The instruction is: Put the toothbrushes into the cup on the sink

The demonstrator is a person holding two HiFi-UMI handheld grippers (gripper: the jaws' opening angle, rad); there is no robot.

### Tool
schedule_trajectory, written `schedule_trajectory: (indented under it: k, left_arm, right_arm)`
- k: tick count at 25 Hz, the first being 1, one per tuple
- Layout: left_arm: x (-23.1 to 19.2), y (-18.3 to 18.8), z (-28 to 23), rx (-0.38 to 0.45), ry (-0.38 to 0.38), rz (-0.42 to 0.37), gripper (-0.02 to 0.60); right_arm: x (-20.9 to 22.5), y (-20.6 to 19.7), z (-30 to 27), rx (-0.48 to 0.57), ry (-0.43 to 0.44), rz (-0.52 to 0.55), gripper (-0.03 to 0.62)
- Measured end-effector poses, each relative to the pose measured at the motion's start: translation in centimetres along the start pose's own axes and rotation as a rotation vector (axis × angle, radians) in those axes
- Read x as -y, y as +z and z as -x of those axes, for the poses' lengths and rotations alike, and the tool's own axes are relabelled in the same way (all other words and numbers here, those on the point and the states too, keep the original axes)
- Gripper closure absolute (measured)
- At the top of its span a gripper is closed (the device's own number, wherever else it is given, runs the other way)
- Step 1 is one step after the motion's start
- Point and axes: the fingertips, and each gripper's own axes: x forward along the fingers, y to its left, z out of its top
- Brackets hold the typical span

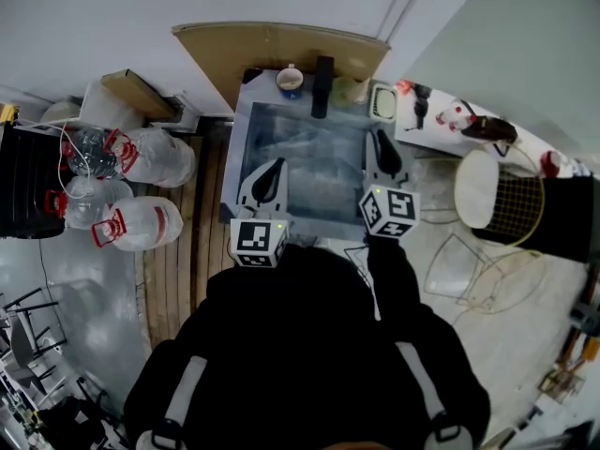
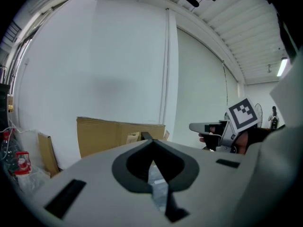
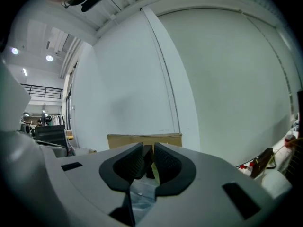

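While both my hands hang over the sink (image 1: 240, 162), neither one holds anything. My left gripper (image 1: 269, 178) has its fingers pressed together into a point, with nothing between them. My right gripper (image 1: 382, 150) has its fingers a little way apart. The gap is empty, and I only see far-off things through it.

The cup (image 1: 290, 82) stands on the far edge of the sink, close to the far left corner. It is blue and white, and it stands upright with its mouth up. Just beside it on the right is a tall black thing (image 1: 323, 86), and after that a pale cup (image 1: 352, 88). A brown cardboard sheet (image 1: 281, 50) leans behind them.

I cannot pick out the toothbrushes for sure. Some small red and black things (image 1: 415, 99) lie on the white worktop (image 1: 439, 137), near the far right corner of the sink. They are too small for me to tell what they are. I also cannot tell if a brush already stands in the cup.

The cup lies ahead of my left fingers, across the sink and a bit to the right. My left hand lines up with it best. My right hand is nearer the small things on the worktop. If the brushes are there, I think my right hand should get them. It could hold a brush near one end so the long part hangs down. Then it would carry the brush left along the far edge. The tall black thing stands in the way, so the brush may need to go over it.
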Motion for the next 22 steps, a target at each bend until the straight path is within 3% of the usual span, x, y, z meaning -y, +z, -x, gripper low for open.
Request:
schedule_trajectory:
  k: [6,22]
  left_arm:
    - [1.0,0.3,1.1,0.015,-0.018,-0.011,0.58]
    - [2.2,0.5,2.2,0.039,-0.039,-0.034,0.58]
  right_arm:
    - [-1.2,0.7,3.4,0.03,-0.014,0.011,0.587]
    - [-3.8,-0.6,8.0,0.019,0.001,0.03,0.591]
